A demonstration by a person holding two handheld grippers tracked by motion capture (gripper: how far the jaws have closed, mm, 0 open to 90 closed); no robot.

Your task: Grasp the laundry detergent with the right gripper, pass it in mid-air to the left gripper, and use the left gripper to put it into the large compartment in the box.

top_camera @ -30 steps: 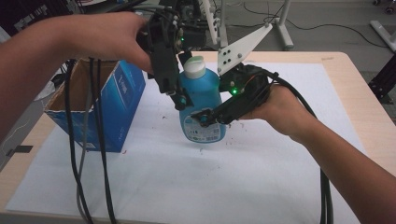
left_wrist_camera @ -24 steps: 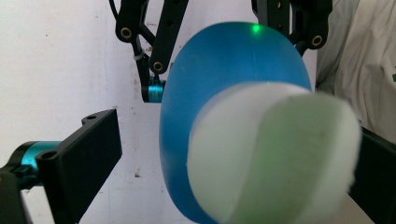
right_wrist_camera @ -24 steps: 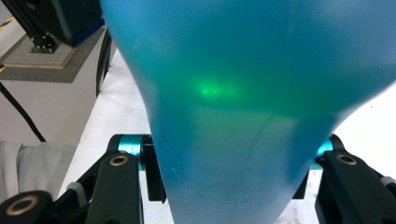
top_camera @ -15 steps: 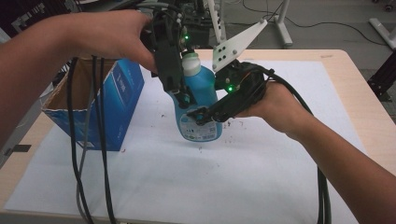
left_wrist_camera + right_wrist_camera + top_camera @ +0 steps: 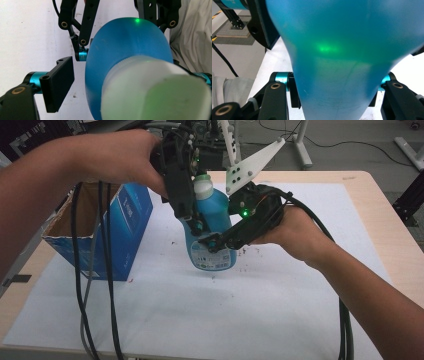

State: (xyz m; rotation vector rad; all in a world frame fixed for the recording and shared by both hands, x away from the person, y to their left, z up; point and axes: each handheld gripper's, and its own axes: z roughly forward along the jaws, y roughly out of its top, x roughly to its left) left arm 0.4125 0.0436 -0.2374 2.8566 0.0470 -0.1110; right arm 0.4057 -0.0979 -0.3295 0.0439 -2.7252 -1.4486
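A blue plastic bottle with a pale screw cap (image 5: 210, 227) stands tilted on the white sheet (image 5: 280, 305) that covers the light wooden desk (image 5: 372, 207), near the middle of the desk's far half and just to the right of an open blue cardboard box (image 5: 117, 232) near the desk's left edge. The right gripper (image 5: 217, 240), held in the person's right hand (image 5: 295, 232), is clenched across the bottle's lower body; in the right gripper view its two black jaws press against both sides of the blue wall (image 5: 337, 62). The left gripper (image 5: 192, 220), held in the left hand (image 5: 112, 157), comes down from above along the bottle's left shoulder beside the cap. Its jaws have just been closing with the bottle's upper part between them, yet in the left gripper view the left pad (image 5: 58, 83) stands apart from the blue surface (image 5: 117, 47), so this gripper is not grasping it. Black cables (image 5: 92, 285) hang from the left gripper over the desk's near left corner.
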